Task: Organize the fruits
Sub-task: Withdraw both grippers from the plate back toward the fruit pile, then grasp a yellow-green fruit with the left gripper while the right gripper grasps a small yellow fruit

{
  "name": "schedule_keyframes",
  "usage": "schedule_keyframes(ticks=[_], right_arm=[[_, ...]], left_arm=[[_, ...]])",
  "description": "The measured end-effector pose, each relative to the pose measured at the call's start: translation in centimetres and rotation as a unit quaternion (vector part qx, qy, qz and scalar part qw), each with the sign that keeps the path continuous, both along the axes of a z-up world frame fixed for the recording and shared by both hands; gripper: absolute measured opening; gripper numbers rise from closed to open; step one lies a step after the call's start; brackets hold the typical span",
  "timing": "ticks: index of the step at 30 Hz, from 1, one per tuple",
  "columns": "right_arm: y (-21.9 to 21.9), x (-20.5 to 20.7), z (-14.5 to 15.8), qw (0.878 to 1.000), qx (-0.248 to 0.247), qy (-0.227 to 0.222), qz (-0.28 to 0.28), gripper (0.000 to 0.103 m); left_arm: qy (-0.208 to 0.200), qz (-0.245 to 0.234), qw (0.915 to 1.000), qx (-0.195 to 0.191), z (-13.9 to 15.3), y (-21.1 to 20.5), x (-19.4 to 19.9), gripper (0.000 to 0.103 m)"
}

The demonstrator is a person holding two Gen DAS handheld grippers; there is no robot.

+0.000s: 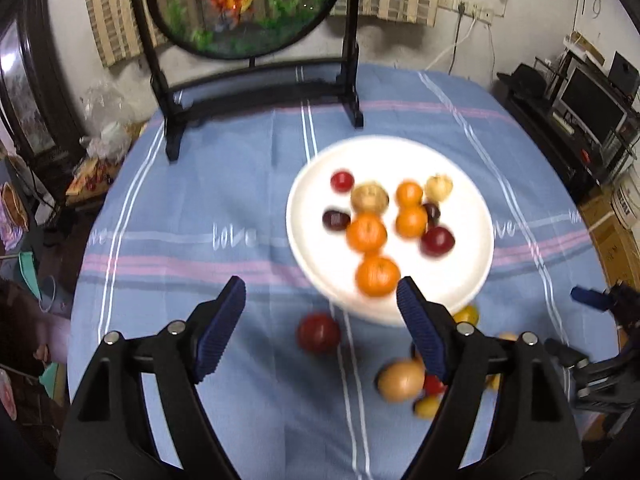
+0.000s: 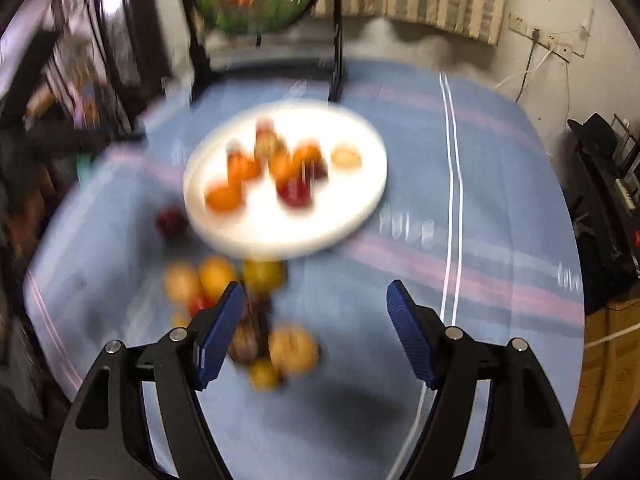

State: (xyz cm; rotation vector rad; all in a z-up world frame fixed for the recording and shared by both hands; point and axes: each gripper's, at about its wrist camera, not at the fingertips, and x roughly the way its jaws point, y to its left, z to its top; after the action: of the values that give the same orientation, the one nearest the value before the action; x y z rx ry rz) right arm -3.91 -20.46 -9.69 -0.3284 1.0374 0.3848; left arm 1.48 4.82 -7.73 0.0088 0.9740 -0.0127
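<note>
Two hand-held grippers hang over the tabletop (image 1: 200,208), each pointing steeply down at the fruit, and both are empty. The left hand-held gripper (image 1: 321,296) has its blue pads (image 1: 222,330) set wide apart, with nothing pressed between them; a dark red fruit (image 1: 318,332) lies on the blue striped cloth (image 1: 240,184) in the gap, untouched. The right hand-held gripper (image 2: 315,300) is likewise spread wide and grips nothing; only bare cloth shows between its jaws.

Just beside the right gripper's near finger sits a loose cluster of fruit (image 2: 256,320) on the cloth: yellow and orange pieces, a small red one, a brownish one. Blur keeps me from naming them more closely. In the left view the same heap shows partly behind the right-hand finger, led by a tan round fruit (image 1: 401,380).

Beyond both grippers stands the white plate (image 1: 320,176), already carrying several tangerines (image 1: 378,276), some dark red fruits and a couple of pale brown ones. Judging by this split, the plate is the gathering place and the cluster at its near rim is what remains to be moved. Open, empty jaws suit a reach for the next piece.

At the far edge stands a black-framed round screen (image 1: 248,8) with a goldfish picture.
</note>
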Motion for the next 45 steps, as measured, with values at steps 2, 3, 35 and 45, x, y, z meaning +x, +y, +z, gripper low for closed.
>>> schedule_keyframes(ticks=[2,3,35,45], right_arm=[[-0.7,-0.7,-2.0,1.0,-0.017,0.015,-0.019,0.074],[-1.0,-1.0,-2.7,0.999,-0.015,0.024,-0.027,0.074],[-1.0,-4.5,-4.7,0.995,0.048,0.082,-0.001,0.027],[-1.0,-5.0,-2.8,0.995,0.075,0.062,0.012,0.027]], left_arm=[[0.016,-0.001,0.9999,-0.004,-1.0,0.2,-1.0,0.08],[0.024,0.0,0.9997,-0.004,-1.5,0.2,-1.4,0.08],[0.162,-0.047,0.9835,-0.065,-12.4,-8.6,-5.7,0.029],[0.103,-0.042,0.9908,-0.077,-7.5,-6.0,-8.0,0.028]])
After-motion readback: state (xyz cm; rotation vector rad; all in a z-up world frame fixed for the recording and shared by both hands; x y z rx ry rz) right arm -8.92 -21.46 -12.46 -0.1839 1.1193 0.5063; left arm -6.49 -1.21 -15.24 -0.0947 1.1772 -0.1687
